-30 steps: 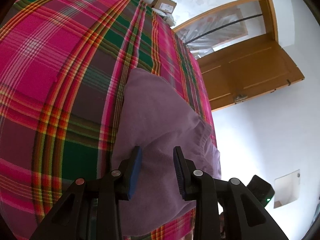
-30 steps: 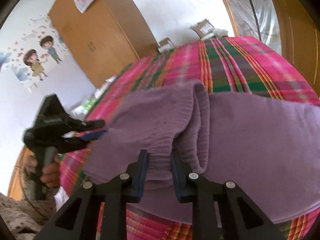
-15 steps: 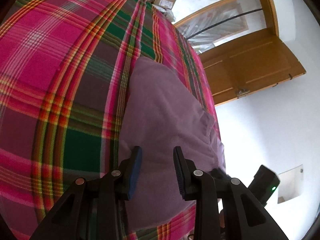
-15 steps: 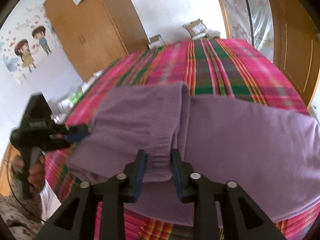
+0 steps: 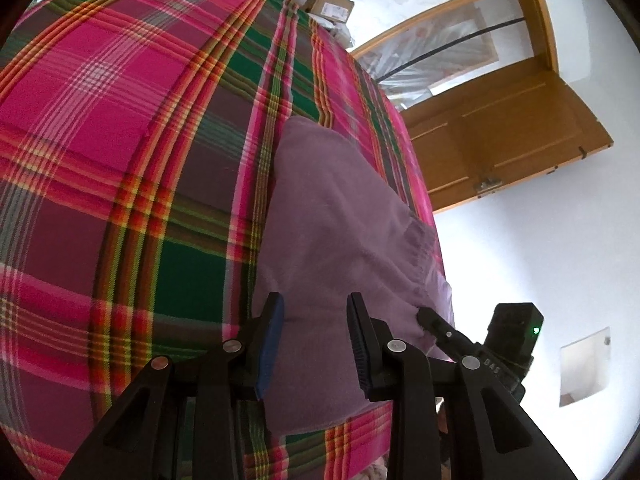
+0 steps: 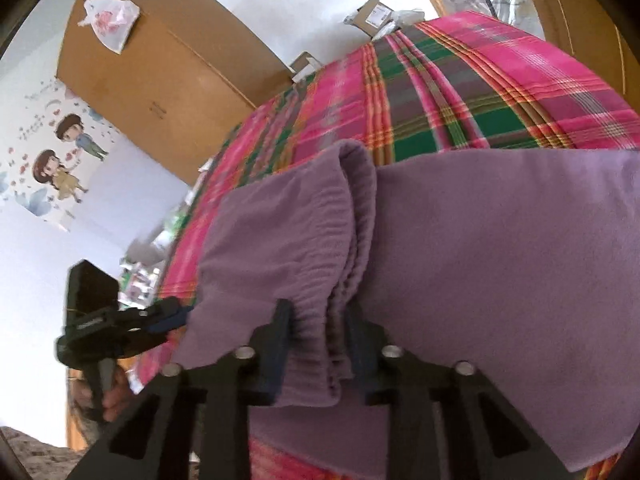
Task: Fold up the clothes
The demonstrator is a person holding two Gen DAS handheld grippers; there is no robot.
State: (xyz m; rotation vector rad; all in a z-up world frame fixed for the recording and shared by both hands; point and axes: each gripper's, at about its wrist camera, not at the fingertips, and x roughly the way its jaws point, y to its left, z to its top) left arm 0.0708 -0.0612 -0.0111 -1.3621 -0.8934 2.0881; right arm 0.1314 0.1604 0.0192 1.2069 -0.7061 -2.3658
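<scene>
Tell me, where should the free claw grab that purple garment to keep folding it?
Probably the ribbed waistband edge of the purple garment, at the near left corner beside the left claw, coming in level from the bed's near side. The right claw already pinches that thick band, so the other corner matches it.

A bed point(image 5: 120, 128) carries everything here, covered edge to edge with a plaid blanket point(image 6: 460, 92) in pink, green and maroon crossed by orange and yellow stripes. A purple garment point(image 5: 332, 216) lies directly on the blanket near the bed's near edge, with one layer folded over another and its ribbed, gathered band point(image 6: 320, 264) turned up at the front. At the far end of the bed sit small cardboard boxes point(image 5: 330, 6); whether they rest on it cannot be told.
</scene>
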